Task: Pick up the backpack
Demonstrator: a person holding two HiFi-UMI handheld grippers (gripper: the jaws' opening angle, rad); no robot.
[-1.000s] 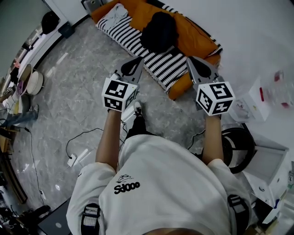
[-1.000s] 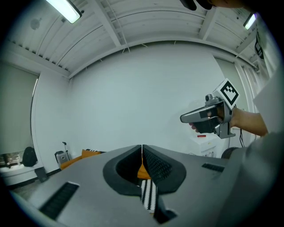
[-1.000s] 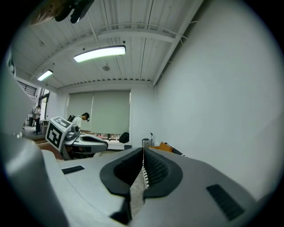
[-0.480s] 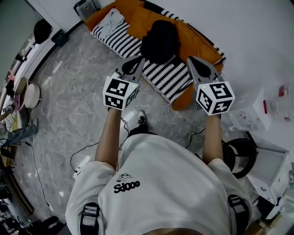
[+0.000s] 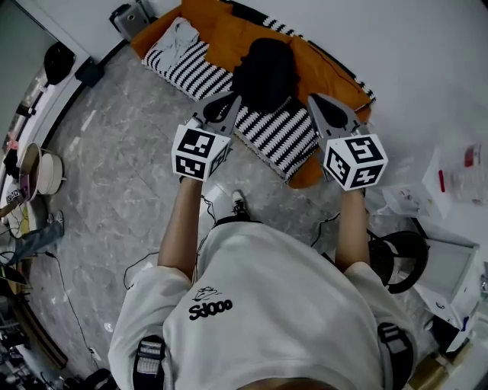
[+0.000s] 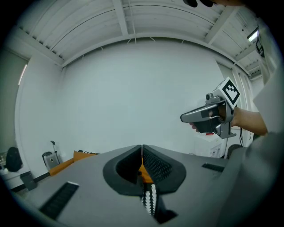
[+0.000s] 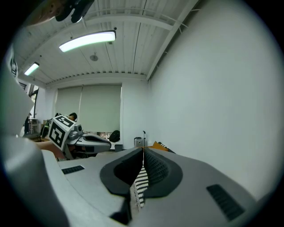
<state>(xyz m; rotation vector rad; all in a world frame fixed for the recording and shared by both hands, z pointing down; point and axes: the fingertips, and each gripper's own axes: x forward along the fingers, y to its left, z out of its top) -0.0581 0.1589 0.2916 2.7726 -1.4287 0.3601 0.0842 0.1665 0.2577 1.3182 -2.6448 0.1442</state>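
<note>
The backpack point(image 5: 264, 71) is a black bundle lying on an orange blanket point(image 5: 320, 65) over a black-and-white striped mattress point(image 5: 278, 137) on the floor by the wall. In the head view my left gripper point(image 5: 233, 100) is held just left of the backpack, in the air, jaws shut and empty. My right gripper point(image 5: 313, 99) hangs to the backpack's right, also shut and empty. In the left gripper view the left gripper point(image 6: 142, 146) shows closed jaws, with the right gripper point(image 6: 208, 117) beside it. The right gripper point(image 7: 143, 149) is closed in its own view; the backpack is hidden there.
A white wall runs behind the mattress. White boxes point(image 5: 438, 171) and a black ring-shaped object point(image 5: 398, 259) stand at the right. Cables point(image 5: 141, 263) lie on the grey marble floor. Bowls point(image 5: 38, 169) and clutter line the left edge; a dark device point(image 5: 130, 15) sits by the mattress's far end.
The person has walked toward the mattress, so the backpack and bedding sit nearer and lower in the head view. Both grippers travelled along with them and stayed shut.
</note>
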